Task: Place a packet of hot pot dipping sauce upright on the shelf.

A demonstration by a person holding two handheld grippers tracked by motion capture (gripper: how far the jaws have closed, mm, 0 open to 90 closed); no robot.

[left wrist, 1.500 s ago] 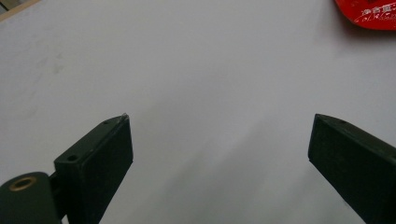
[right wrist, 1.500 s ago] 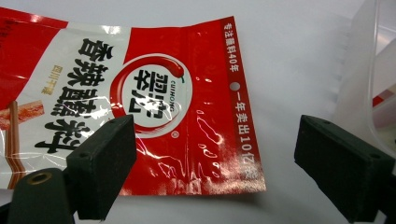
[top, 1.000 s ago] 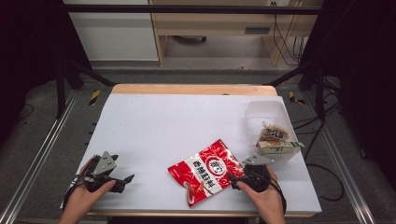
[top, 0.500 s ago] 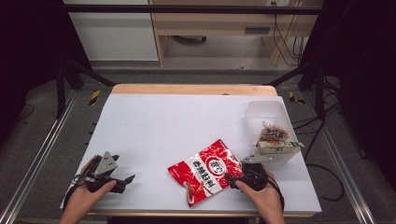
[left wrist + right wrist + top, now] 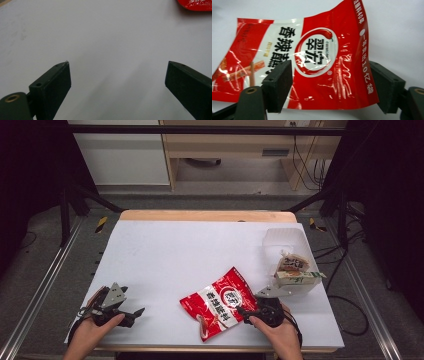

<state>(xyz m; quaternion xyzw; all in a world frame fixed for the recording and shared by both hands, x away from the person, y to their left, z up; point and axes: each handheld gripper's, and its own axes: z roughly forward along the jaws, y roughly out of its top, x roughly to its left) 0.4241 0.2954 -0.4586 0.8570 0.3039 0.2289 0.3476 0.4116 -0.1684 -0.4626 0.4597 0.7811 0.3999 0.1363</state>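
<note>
A red and white snack bag (image 5: 220, 303) lies flat near the table's front edge, right of centre. My right gripper (image 5: 246, 312) is at the bag's right end, held by a hand. In the right gripper view the bag (image 5: 312, 60) fills the space between the jaws, and the right gripper (image 5: 332, 87) is open with one jaw on each side of the bag's near end. My left gripper (image 5: 134, 313) rests at the front left, open over bare table. The left gripper (image 5: 117, 82) has nothing between its jaws, and a corner of the red bag (image 5: 197, 4) shows far off.
A clear plastic container (image 5: 283, 239) stands at the right edge of the white table (image 5: 190, 250), with wrapped snack packs (image 5: 295, 270) in it. Black frame posts and cables surround the table.
My right gripper has moved left onto the red bag's end, so its jaws now straddle the bag. The left gripper has stayed put.
</note>
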